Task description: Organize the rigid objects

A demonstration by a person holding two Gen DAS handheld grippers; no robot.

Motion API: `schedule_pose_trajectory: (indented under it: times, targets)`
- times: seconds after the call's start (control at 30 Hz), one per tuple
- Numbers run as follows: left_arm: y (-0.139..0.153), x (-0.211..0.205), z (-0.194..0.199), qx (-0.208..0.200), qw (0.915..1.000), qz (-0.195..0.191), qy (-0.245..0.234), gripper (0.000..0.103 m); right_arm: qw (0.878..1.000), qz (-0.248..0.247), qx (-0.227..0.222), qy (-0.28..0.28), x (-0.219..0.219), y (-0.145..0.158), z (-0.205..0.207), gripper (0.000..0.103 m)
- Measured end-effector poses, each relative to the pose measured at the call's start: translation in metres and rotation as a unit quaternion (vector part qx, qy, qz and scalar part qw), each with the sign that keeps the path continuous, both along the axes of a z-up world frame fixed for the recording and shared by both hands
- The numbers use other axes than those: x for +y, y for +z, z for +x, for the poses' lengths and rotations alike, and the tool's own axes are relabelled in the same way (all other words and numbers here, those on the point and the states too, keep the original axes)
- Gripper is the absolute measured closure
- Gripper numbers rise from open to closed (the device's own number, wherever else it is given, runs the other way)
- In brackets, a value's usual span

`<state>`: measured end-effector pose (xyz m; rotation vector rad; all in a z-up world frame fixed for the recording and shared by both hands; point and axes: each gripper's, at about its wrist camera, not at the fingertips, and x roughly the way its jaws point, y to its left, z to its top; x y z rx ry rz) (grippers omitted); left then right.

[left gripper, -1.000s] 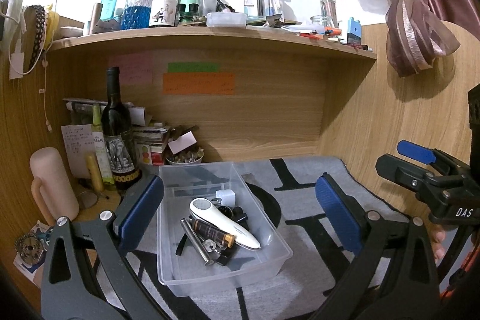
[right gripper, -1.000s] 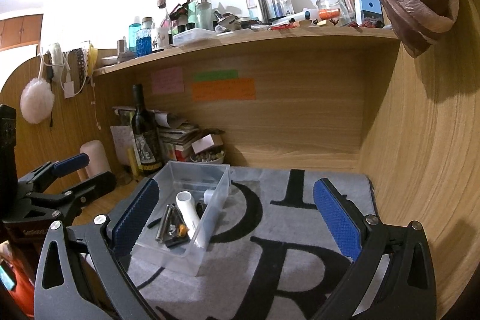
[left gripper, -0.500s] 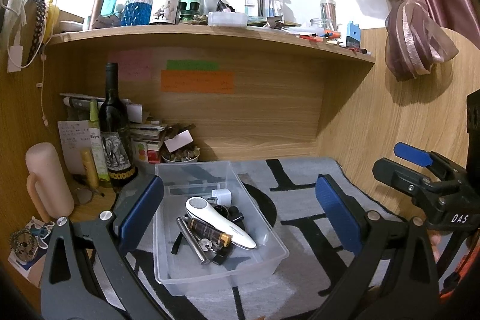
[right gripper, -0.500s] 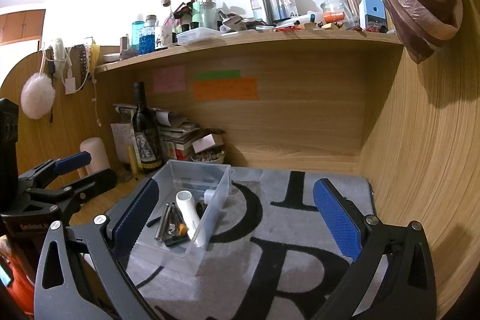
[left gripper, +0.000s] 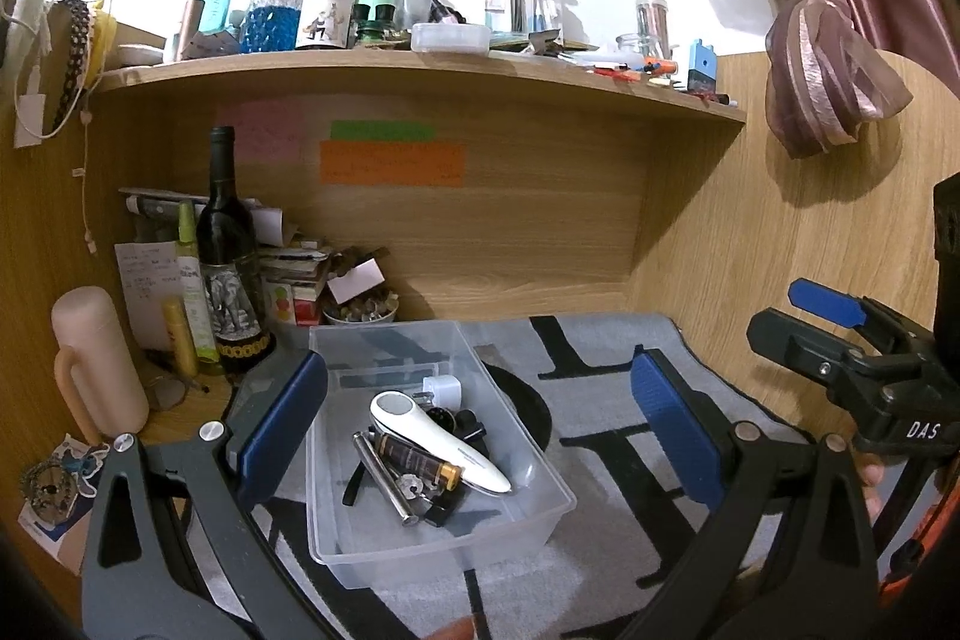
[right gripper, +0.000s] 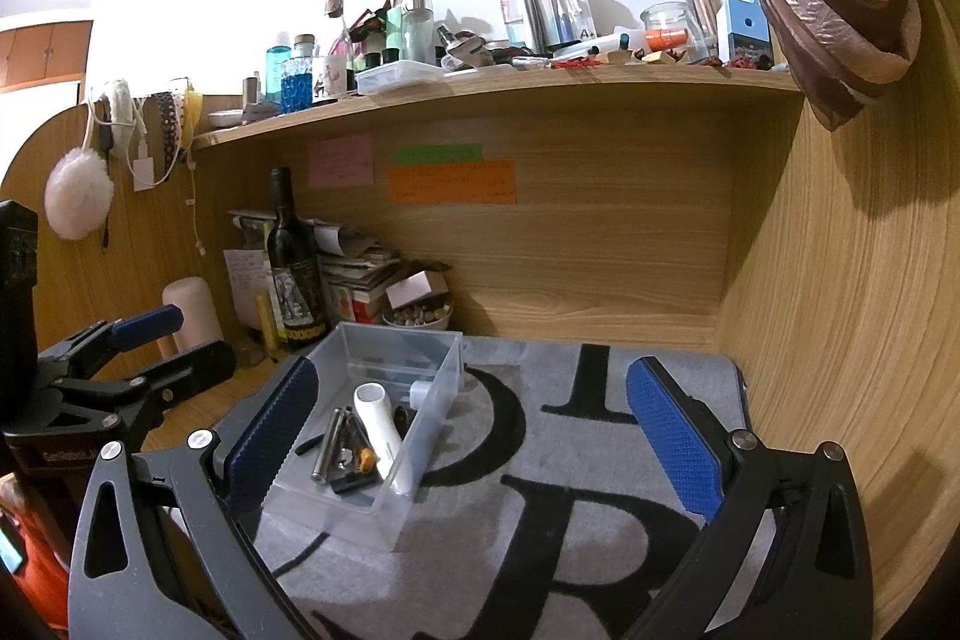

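Change: little over the last second, view only drifted | left tool (left gripper: 480, 412) spread, empty | right tool (right gripper: 468, 424) spread, empty | clear plastic bin (left gripper: 360, 538) of small rigid items ahead-left on counter, loaded | judge: sorting near done.

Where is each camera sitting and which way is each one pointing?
Left wrist: rides the left tool, looking forward and down at the clear bin on the grey mat; its own blue fingers frame the view, and the right tool shows at the right edge.
Right wrist: rides the right tool, further right, facing the desk alcove; the left tool shows at the left.
Shared: bin, mat, wine bottle, cluttered shelf.
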<state>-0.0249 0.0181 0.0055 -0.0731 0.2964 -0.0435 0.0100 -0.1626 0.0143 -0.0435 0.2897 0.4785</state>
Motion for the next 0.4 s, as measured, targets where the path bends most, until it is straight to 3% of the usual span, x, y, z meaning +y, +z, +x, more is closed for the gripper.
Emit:
schedule_pose_trajectory:
  times: [0.4]
  targets:
    - [-0.0037,-0.0017,0.0031,0.007,1.0,0.0,-0.003,0.0,1.0,0.0,0.006,-0.001,-0.003,-0.0004,0.0023,0.0]
